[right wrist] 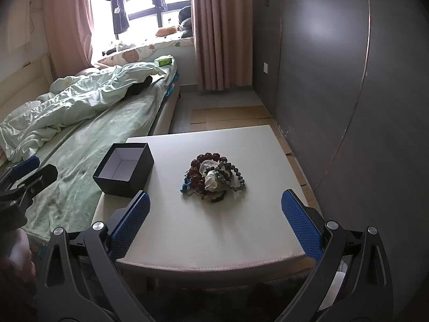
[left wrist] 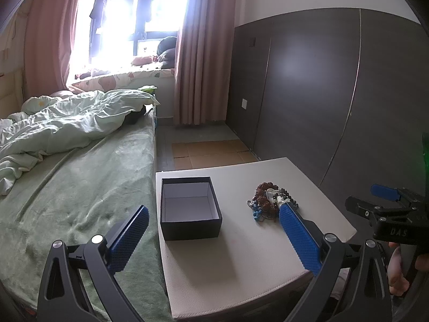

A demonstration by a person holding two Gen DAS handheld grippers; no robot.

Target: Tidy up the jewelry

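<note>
A pile of beaded jewelry (right wrist: 213, 179), brown, grey, blue and white, lies in the middle of the white table (right wrist: 241, 228). To its left stands an empty dark box (right wrist: 124, 169) with a pale inside, lid off. In the left wrist view the box (left wrist: 190, 209) is straight ahead and the jewelry pile (left wrist: 269, 200) sits to its right. My left gripper (left wrist: 214, 234) is open, hovering over the table's near left side. My right gripper (right wrist: 214, 221) is open too, short of the pile with nothing between its fingers.
A bed (left wrist: 80, 187) with a green sheet and rumpled duvet runs along the table's left edge. A dark wardrobe wall (right wrist: 348, 94) stands at the right. Beyond the table, cardboard sheets (left wrist: 211, 153) lie on the floor. The right gripper (left wrist: 388, 209) shows at the left wrist view's right edge.
</note>
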